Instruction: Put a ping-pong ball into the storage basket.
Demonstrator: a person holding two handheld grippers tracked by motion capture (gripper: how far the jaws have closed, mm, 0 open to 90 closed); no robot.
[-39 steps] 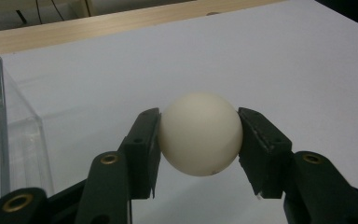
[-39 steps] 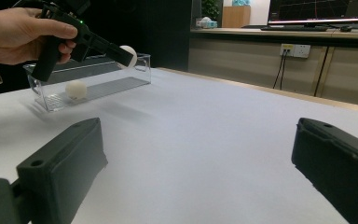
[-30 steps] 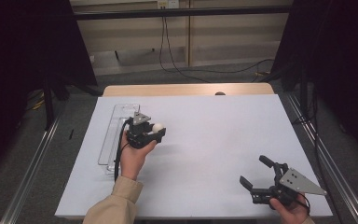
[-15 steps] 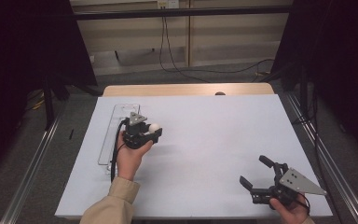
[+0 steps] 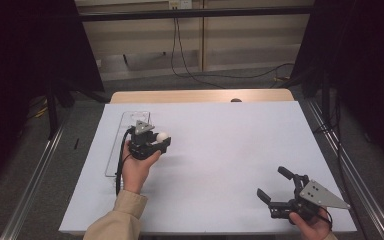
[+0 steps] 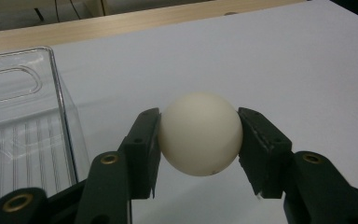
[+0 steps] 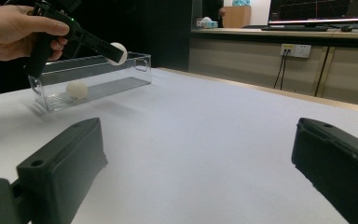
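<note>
High view, left gripper [image 5: 156, 144]: held above the sheet just right of the clear tray [image 5: 123, 120], jaws closed on a white ball [image 5: 163, 135].
High view, right gripper [image 5: 274, 191]: low over the near right corner of the sheet, well apart from the tray, jaws spread and empty.
High view, table [image 5: 230, 150]: covered by a white sheet; the tray lies lengthwise near its left edge.

Left gripper view, ball [image 6: 199, 133]: pinched at its two sides by the black pads, clear of the sheet below.
Left gripper view, tray [image 6: 63, 109]: to the left of the jaws, its ribbed floor and upright wall near; the ball is outside that wall.

Right gripper view, right gripper [image 7: 196, 172]: both jaws wide apart, nothing between them, bare sheet ahead.
Right gripper view, left gripper [image 7: 114, 52]: far off at upper left, carrying the ball [image 7: 117, 52] over or just beside the tray's [image 7: 135, 77] upper rim; which of the two I cannot tell.
Right gripper view, second ball [image 7: 77, 89]: resting on the tray floor towards its left end.

Step in hand: by my reading, a ball is being carried between tray and sheet; whether in or out I cannot tell.
Next move, if into the tray: swing the ball across the wall, lower it onto the ribbed floor clear of the second ball, then part the jaws gently so it does not roll.
Next move, if out: lower it to the sheet and release slowly, since a ball will wander on the flat.
</note>
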